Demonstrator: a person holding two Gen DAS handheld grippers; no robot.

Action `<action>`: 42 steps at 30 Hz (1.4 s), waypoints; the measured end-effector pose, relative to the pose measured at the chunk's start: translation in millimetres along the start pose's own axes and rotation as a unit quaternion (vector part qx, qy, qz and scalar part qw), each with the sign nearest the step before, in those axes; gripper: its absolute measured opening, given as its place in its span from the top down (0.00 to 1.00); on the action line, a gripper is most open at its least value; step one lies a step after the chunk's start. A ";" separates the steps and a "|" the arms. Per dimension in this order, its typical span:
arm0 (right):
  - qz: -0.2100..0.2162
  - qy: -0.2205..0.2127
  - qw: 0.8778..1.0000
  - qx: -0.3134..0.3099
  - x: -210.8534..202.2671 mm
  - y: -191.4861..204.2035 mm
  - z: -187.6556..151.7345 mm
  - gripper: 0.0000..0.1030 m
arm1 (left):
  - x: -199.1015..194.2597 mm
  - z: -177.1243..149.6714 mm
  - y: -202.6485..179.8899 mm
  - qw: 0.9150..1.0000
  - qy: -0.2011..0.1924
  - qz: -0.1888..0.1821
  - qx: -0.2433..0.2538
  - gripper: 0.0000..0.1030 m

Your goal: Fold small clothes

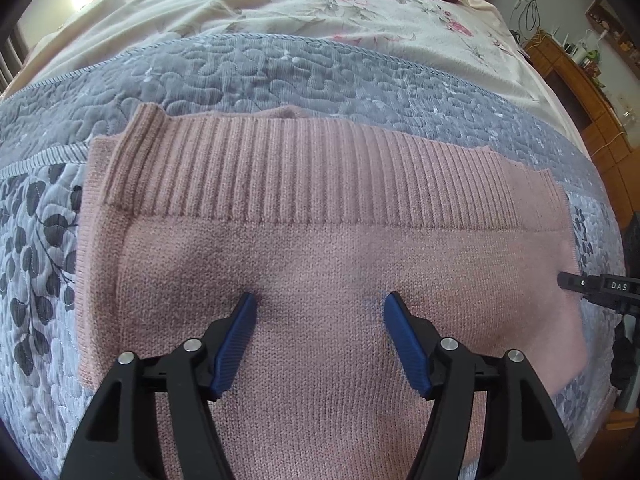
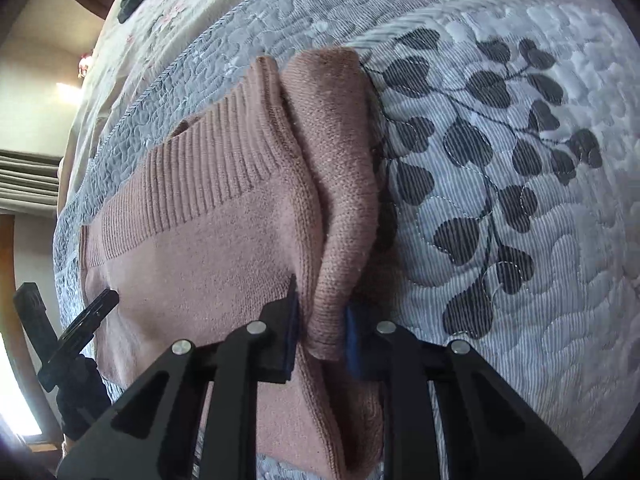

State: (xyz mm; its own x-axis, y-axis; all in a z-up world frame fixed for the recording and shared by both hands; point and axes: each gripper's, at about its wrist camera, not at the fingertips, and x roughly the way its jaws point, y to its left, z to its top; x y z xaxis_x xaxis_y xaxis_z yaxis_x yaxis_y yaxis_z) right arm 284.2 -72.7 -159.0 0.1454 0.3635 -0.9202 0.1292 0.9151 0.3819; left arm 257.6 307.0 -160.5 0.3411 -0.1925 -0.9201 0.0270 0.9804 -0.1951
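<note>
One pink sweater (image 1: 320, 248) lies flat on the grey quilt (image 1: 280, 68) that covers the bed, its ribbed band (image 1: 280, 168) along the sweater's far edge. The left gripper (image 1: 320, 304) is over the middle of the sweater with its jaws spread wide, the blue pads (image 1: 236, 344) resting on or just above the knit and nothing between them. In the right wrist view the right gripper (image 2: 322, 308) is at the sweater's side edge, next to the quilt's dark leaf print (image 2: 500, 160), and its jaws are drawn narrow on a raised fold (image 2: 340, 208) of the knit, which stands up as a ridge above the rest of the sweater. Beyond the sweater a floral sheet (image 1: 320, 0) covers the far part of the bed, and a wooden cabinet (image 1: 592, 100) stands past the bed's edge
</note>
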 end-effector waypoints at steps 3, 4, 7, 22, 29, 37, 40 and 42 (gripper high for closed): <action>0.013 -0.013 1.000 -0.018 -22.6 22.6 -1.4 0.83 | -1.8 0.3 2.4 1.000 0.002 -0.010 -0.003 0.35; 0.019 -0.017 0.999 -0.026 -30.1 31.7 -2.3 0.83 | -2.5 0.3 3.7 1.000 0.002 -0.015 -0.004 0.35; 0.019 -0.023 0.998 -0.061 -45.5 63.7 -4.2 0.83 | -3.8 0.7 6.8 1.000 0.003 -0.024 -0.008 0.35; 0.006 0.006 0.980 -0.200 -19.2 195.8 -24.6 0.84 | -40.1 10.6 19.6 0.997 -0.019 -0.078 -0.023 0.35; 0.005 0.027 0.980 -0.196 21.8 218.6 -36.0 0.85 | -47.2 18.3 30.8 0.994 -0.025 -0.099 -0.038 0.35; 0.009 0.044 0.983 -0.177 56.8 218.6 -44.1 0.79 | -38.0 20.6 39.1 0.989 -0.013 -0.129 -0.066 0.35; 0.033 0.049 0.984 -0.167 61.3 215.7 -42.9 0.68 | -29.8 22.0 40.7 0.984 0.002 -0.156 -0.081 0.35; 0.046 0.047 0.984 -0.164 56.8 215.3 -42.8 0.65 | -25.1 23.2 38.4 0.981 0.011 -0.171 -0.086 0.35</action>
State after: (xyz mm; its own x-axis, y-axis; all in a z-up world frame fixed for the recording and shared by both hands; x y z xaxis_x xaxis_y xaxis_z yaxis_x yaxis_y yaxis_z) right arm 278.3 152.3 -132.8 0.0478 0.4482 -0.8926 -0.2061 0.8789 0.4303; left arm 271.9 350.5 -137.1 0.3189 -0.5114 -0.7980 -0.0238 0.8374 -0.5461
